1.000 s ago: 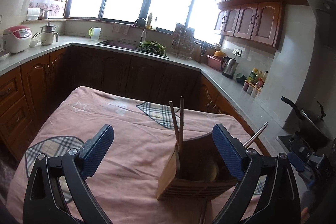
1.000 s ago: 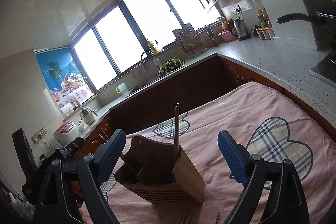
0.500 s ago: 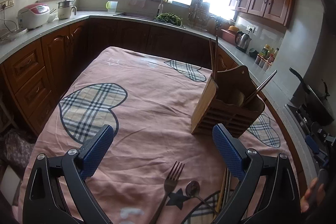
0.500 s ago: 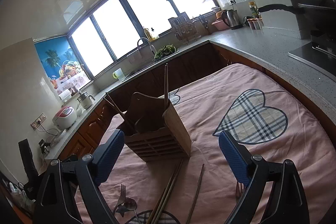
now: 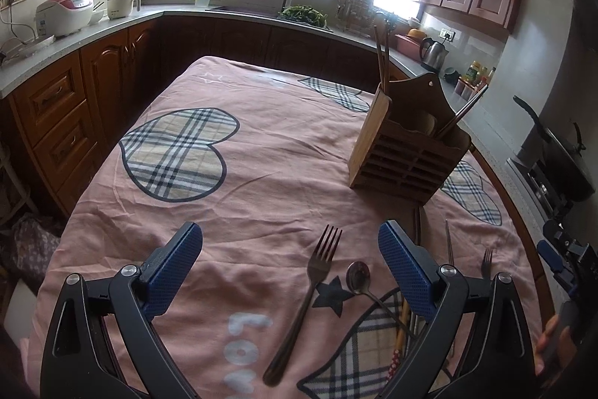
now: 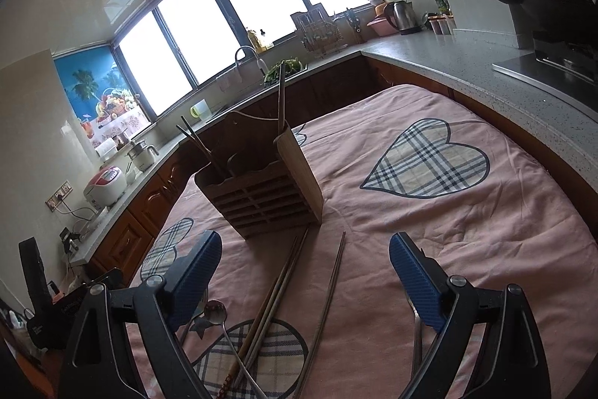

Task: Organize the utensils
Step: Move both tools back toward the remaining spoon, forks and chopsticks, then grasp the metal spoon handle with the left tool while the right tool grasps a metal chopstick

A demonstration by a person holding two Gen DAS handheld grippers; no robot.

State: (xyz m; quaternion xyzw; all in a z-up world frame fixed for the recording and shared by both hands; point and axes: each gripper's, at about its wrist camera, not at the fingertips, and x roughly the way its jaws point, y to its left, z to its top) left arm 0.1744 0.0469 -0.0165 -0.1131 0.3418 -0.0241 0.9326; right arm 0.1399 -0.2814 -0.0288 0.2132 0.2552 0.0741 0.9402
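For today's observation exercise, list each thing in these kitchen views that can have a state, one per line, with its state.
Left gripper: jaws open, empty.
Right gripper: jaws open, empty.
Wooden utensil holder: upright, partly filled.
Chopsticks in holder: standing, leaning slightly.
Large fork: lying flat on tablecloth.
Spoon: lying flat beside that fork.
Loose chopsticks: lying in front of holder.
Small fork: lying flat, partly hidden.

You are holding your left gripper (image 5: 289, 249) low and level, its two blue-padded fingers (image 5: 173, 258) spread wide with nothing between them. You are keeping your right gripper (image 6: 304, 270) in much the same pose, its blue pads (image 6: 413, 281) standing well apart and gripping nothing. At the right edge of the left wrist view, your right hand (image 5: 553, 343) is showing, wrapped around the other gripper's handle.
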